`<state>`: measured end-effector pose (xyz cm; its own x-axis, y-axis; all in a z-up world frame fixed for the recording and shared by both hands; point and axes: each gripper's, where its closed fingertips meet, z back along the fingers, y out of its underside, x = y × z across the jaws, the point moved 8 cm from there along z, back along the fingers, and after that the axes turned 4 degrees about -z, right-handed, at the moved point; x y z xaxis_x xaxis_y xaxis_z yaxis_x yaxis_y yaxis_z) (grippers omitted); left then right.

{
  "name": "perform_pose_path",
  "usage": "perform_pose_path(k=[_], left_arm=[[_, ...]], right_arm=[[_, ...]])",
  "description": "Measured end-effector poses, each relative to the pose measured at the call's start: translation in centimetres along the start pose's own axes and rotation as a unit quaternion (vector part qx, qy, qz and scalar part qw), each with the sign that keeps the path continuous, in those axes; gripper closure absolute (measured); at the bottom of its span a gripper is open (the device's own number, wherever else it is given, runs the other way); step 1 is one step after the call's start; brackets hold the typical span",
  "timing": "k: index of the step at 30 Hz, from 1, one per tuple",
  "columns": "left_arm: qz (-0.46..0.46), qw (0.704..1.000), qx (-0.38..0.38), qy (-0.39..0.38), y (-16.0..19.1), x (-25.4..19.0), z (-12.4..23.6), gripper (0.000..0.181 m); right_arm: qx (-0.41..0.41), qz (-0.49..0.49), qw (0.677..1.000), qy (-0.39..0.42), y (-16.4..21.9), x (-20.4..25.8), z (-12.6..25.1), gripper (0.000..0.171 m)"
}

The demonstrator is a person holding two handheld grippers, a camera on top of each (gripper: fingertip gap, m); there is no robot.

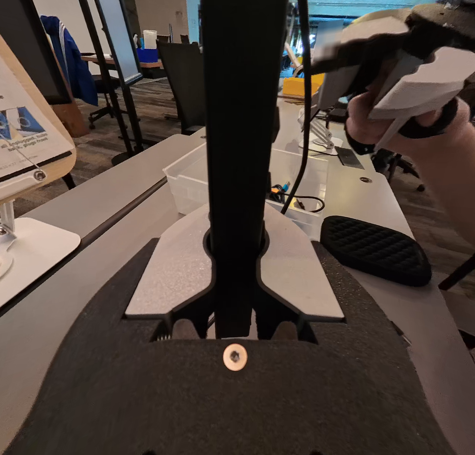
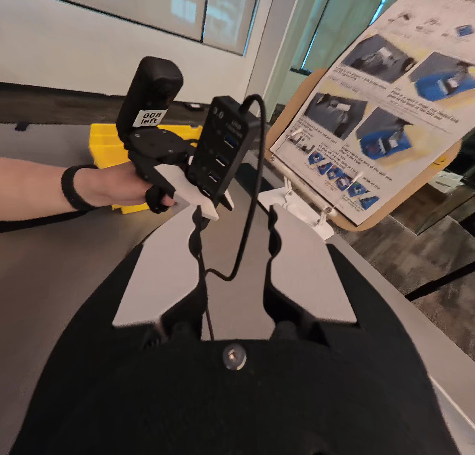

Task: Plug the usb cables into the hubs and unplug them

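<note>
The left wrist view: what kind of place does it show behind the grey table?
Probably an open office or lab workspace. Behind the grey table stand black mesh office chairs, a wooden desk with a blue plastic bin, and tall black-framed panels on a wood-patterned floor.

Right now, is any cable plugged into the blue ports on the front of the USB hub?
No: in the right wrist view the USB hub, clamped in the left hand-held gripper, shows its blue ports empty.

Left gripper [image 1: 236, 239] clamped on hub [image 1: 241, 108], which stands up between its fingers. Right gripper [image 2: 232, 226] fingers spread, nothing gripped between them.
</note>
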<state>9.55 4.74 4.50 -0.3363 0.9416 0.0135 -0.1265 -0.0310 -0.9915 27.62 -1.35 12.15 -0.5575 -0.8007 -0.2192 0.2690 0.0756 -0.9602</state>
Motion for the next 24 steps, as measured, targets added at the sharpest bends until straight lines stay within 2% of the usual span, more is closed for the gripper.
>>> perform_pose_path(k=[4,8,11,14,17,18,21,24], left_arm=[[0.011,0.999,-0.027,0.013,-1.4,0.0,1.1,0.155],[-0.002,0.999,-0.035,0.009,-2.5,0.2,2.3,0.155],[-0.004,0.999,-0.041,0.006,-3.0,0.3,2.8,0.155],[-0.007,0.999,-0.042,0.000,-3.1,0.5,3.1,0.155],[-0.006,0.999,-0.043,-0.003,-3.2,0.7,3.3,0.155],[-0.006,0.999,-0.042,-0.004,-3.2,0.8,3.4,0.155],[-0.012,0.999,-0.038,-0.010,-3.2,1.0,3.4,0.155],[-0.012,0.999,-0.037,-0.010,-3.2,1.0,3.4,0.155]], right_arm=[[0.031,-0.054,0.998,0.000,2.1,0.1,-0.2,0.106],[0.050,-0.035,0.998,-0.019,6.4,3.2,-0.8,0.099],[0.123,-0.056,0.989,-0.054,10.3,5.4,-2.8,0.094],[0.190,-0.031,0.981,0.006,12.8,6.2,-4.7,0.100],[0.263,-0.028,0.954,0.142,14.4,5.3,-5.5,0.117],[0.284,-0.045,0.943,0.167,14.8,5.3,-5.6,0.118],[0.305,-0.089,0.931,0.179,15.8,5.9,-5.6,0.126],[0.311,-0.073,0.921,0.224,16.6,5.5,-5.1,0.137]])
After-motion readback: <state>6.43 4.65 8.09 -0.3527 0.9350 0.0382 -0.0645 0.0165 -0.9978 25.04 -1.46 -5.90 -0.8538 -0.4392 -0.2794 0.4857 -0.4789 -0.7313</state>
